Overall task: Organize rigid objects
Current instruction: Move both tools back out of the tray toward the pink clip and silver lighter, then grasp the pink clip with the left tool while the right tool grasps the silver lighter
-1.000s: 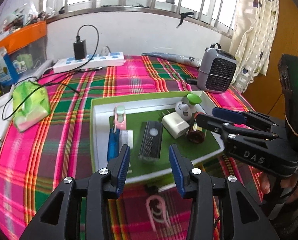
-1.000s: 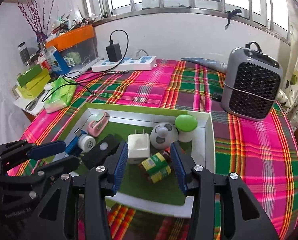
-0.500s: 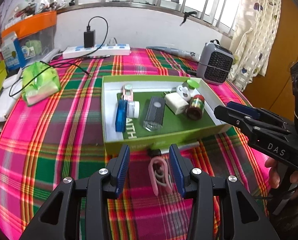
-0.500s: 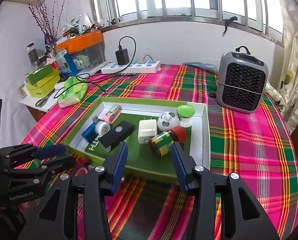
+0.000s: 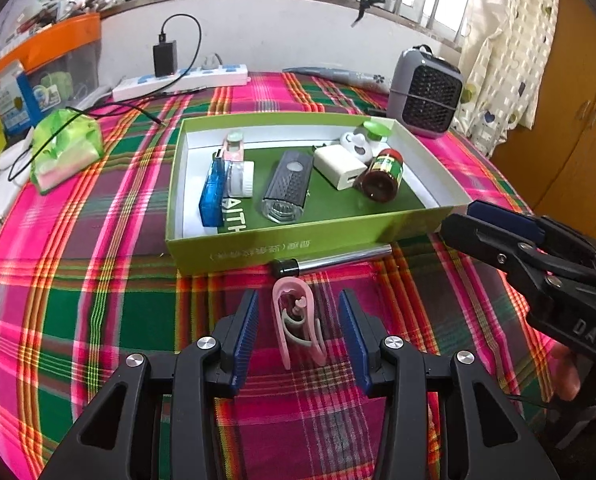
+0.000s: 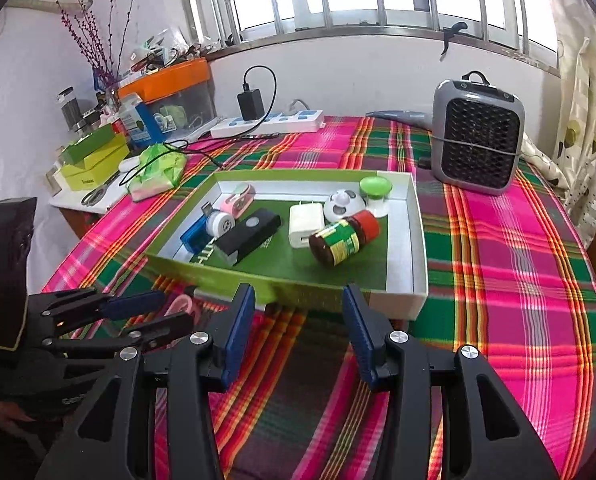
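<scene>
Both grippers had drawn back from the green cardboard tray (image 5: pixel 298 246); left gripper (image 5: pixel 298 332), jaws wide, straddled the pink plastic clip (image 5: pixel 298 322), untouched, at the tray's six o'clock; right gripper (image 6: pixel 298 330) gaped empty

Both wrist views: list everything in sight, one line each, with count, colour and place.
Box: 1, green, mid-table.
Jar: 1, brown, red lid, in box, on its side.
Charger: 1, white, in box.
Torch: 1, black, in box.
Blue case: 1, in box, left.
Clip: 1, pink, on cloth between left gripper's fingers.
Metal rod: 1, silver, against box front.
Heater: 1, grey, right rear.
Power strip: 1, white, rear.
Left gripper: open.
Right gripper: open, empty.
</scene>
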Demonstrator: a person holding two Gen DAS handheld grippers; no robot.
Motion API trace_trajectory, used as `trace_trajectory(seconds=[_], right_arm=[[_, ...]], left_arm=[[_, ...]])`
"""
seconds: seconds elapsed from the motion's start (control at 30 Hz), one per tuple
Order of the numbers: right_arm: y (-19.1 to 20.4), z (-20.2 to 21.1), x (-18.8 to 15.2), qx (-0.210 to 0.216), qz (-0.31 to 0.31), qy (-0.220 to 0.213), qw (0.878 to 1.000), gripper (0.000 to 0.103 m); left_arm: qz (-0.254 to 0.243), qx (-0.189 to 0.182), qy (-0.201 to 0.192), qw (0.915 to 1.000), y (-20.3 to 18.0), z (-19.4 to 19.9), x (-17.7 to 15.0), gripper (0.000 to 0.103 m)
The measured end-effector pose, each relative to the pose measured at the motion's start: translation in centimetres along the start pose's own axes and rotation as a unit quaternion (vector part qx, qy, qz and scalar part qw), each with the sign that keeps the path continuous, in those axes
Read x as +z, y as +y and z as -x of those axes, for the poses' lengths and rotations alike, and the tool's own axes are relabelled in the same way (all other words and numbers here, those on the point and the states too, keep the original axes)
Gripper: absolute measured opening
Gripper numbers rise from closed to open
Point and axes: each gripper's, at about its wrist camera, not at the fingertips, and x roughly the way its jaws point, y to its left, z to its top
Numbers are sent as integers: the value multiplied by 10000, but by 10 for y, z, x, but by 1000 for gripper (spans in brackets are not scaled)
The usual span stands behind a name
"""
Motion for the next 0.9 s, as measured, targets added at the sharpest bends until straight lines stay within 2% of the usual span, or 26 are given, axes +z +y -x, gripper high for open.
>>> trace_trajectory(seconds=[0.23, 0.47, 0.6, 0.9], right_arm=[[0, 1, -3, -3, -49, 16, 10000, 47], [2, -2, -4, -26, -22, 76, 10000, 47], [4, -4, -5, -47, 3, 123, 9999, 47], [11, -9, -6, -60, 77, 225, 9997, 47]], left_arm=[[90, 207, 69, 9997, 5, -8, -1, 40], [140, 124, 46, 9998, 8, -7, -1, 39], [181, 60, 32, 9998, 11, -6, -2, 29], [242, 39, -33, 9997, 19, -1, -5, 22]])
